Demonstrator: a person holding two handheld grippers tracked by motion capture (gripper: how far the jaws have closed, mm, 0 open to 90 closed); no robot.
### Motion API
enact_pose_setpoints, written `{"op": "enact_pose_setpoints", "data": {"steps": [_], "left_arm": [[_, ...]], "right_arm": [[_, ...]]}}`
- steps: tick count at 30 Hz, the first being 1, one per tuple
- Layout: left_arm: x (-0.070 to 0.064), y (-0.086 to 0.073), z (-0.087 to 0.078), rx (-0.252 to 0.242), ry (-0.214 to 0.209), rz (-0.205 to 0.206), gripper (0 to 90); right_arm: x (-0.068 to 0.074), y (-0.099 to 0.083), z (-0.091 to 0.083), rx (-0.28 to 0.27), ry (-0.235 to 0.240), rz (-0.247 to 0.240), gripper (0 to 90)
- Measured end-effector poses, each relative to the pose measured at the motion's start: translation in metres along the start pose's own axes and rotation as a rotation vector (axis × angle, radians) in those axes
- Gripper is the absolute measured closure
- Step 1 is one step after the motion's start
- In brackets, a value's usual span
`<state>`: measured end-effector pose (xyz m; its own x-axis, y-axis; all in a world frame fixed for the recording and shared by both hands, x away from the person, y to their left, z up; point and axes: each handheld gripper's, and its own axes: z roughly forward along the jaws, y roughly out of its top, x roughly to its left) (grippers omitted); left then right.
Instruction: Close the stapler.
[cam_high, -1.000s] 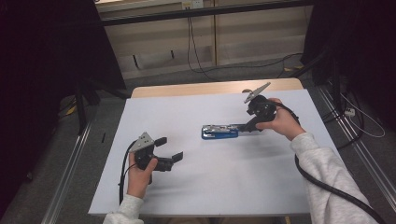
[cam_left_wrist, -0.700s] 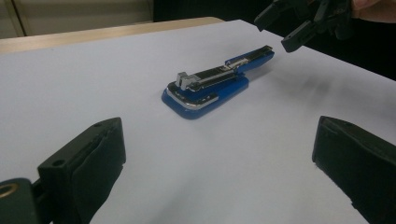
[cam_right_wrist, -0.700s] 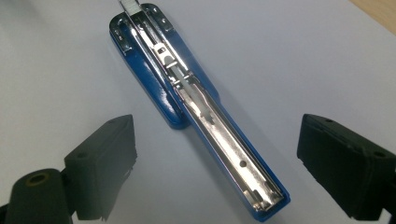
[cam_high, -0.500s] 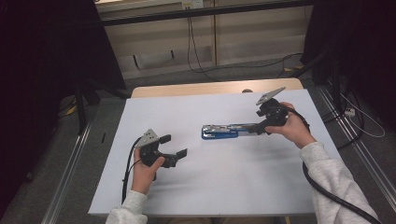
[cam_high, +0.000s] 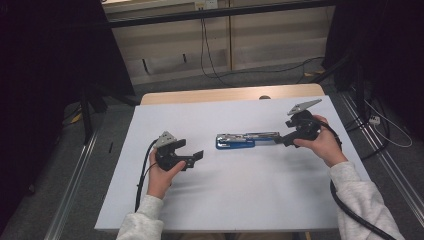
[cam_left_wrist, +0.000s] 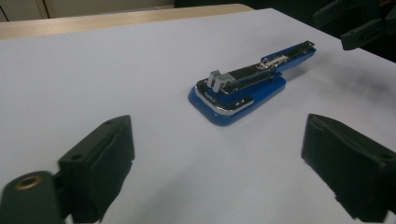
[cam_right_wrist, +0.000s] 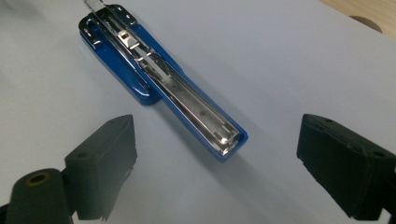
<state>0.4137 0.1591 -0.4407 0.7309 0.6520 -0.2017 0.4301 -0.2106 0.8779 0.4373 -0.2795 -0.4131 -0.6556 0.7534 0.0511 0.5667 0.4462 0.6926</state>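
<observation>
Blue stapler (cam_high: 246, 140) flat on the white table (cam_high: 240, 200), swung open end to end, metal staple channel up (likely laid bare for loading). Right gripper (cam_high: 286, 139) agape, empty, stapler's narrow tip just ahead between its jaws. Left gripper (cam_high: 195, 156) likewise spread, empty, stapler's broad end well ahead. Beyond the table: wooden edge, pale wall panels, dark curtains, cables across grey floor.
</observation>
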Motion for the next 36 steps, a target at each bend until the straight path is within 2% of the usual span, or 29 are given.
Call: {"op": "enact_pose_setpoints", "data": {"steps": [3, 4, 5, 6, 7, 8, 9, 10, 12, 13, 14, 15, 16, 17, 18, 20, 22, 24, 26, 27, 30, 33, 36], "left_arm": [[0.001, 0.003, 0.006, 0.007, 0.023, 0.007, 16.2], [0.002, 0.004, 0.011, 0.019, 0.032, 0.009, 20.1], [0.002, 0.005, 0.014, 0.035, 0.049, 0.018, 20.9], [0.002, 0.005, 0.014, 0.035, 0.049, 0.018, 23.5], [0.002, 0.007, 0.016, 0.052, 0.068, 0.035, 28.6], [0.001, 0.008, 0.018, 0.052, 0.076, 0.038, 28.6], [0.002, 0.01, 0.022, 0.037, 0.067, 0.014, 33.2], [0.002, 0.01, 0.022, 0.037, 0.067, 0.014, 38.9], [0.003, 0.011, 0.026, 0.056, 0.075, 0.012, 40.9], [0.004, 0.012, 0.03, 0.072, 0.063, 0.003, 46.9], [0.004, 0.012, 0.03, 0.072, 0.063, 0.003, 49.8], [0.004, 0.013, 0.033, 0.073, 0.059, -0.001, 51.9], [0.003, 0.013, 0.035, 0.082, 0.065, 0.004, 51.9], [0.004, 0.014, 0.039, 0.08, 0.059, -0.007, 57.4], [0.004, 0.014, 0.041, 0.08, 0.053, -0.013, 59.1], [0.005, 0.014, 0.043, 0.095, 0.059, -0.01, 62.2], [0.006, 0.015, 0.046, 0.103, 0.06, -0.009, 69.8], [0.007, 0.015, 0.05, 0.122, 0.063, -0.003, 71.6], [0.008, 0.016, 0.053, 0.133, 0.061, -0.003, 76.3], [0.008, 0.016, 0.056, 0.149, 0.06, -0.003, 80.7], [0.007, 0.016, 0.059, 0.165, 0.057, -0.006, 86.7], [0.006, 0.013, 0.066, 0.192, 0.042, -0.01, 89.6], [0.006, 0.011, 0.071, 0.201, 0.044, -0.007, 90.0]], "right_arm": [[-0.002, -0.003, -0.002, -0.01, -0.016, 0.011, 15.0], [-0.003, -0.005, -0.005, -0.032, -0.015, 0.027, 21.7], [-0.004, -0.007, -0.006, -0.038, -0.022, 0.033, 24.4], [-0.004, -0.007, -0.006, -0.038, -0.022, 0.033, 24.4], [-0.005, -0.009, -0.007, -0.04, -0.041, 0.043, 26.1], [-0.005, -0.009, -0.007, -0.04, -0.041, 0.043, 26.1], [-0.006, -0.012, -0.008, -0.03, -0.05, 0.059, 33.5], [-0.006, -0.012, -0.008, -0.03, -0.05, 0.059, 33.5], [-0.007, -0.015, -0.009, -0.033, -0.054, 0.077, 35.0], [-0.007, -0.017, -0.01, -0.042, -0.051, 0.084, 43.8], [-0.007, -0.017, -0.01, -0.042, -0.051, 0.084, 43.8], [-0.007, -0.019, -0.01, -0.043, -0.067, 0.089, 49.2], [-0.007, -0.019, -0.01, -0.043, -0.067, 0.089, 49.2], [-0.005, -0.02, -0.009, -0.037, -0.085, 0.08, 57.1], [-0.004, -0.021, -0.008, -0.029, -0.091, 0.072, 59.2], [-0.004, -0.022, -0.007, -0.022, -0.094, 0.067, 61.5], [-0.003, -0.025, -0.004, -0.009, -0.111, 0.065, 68.4], [-0.003, -0.026, -0.004, -0.01, -0.112, 0.074, 70.7], [-0.004, -0.029, -0.001, -0.006, -0.118, 0.087, 76.3], [-0.003, -0.031, 0.002, 0.013, -0.122, 0.081, 81.8], [-0.003, -0.032, 0.005, 0.029, -0.131, 0.073, 85.7], [-0.004, -0.036, 0.013, 0.038, -0.12, 0.068, 90.0], [-0.003, -0.037, 0.018, 0.052, -0.118, 0.077, 90.0]]}}
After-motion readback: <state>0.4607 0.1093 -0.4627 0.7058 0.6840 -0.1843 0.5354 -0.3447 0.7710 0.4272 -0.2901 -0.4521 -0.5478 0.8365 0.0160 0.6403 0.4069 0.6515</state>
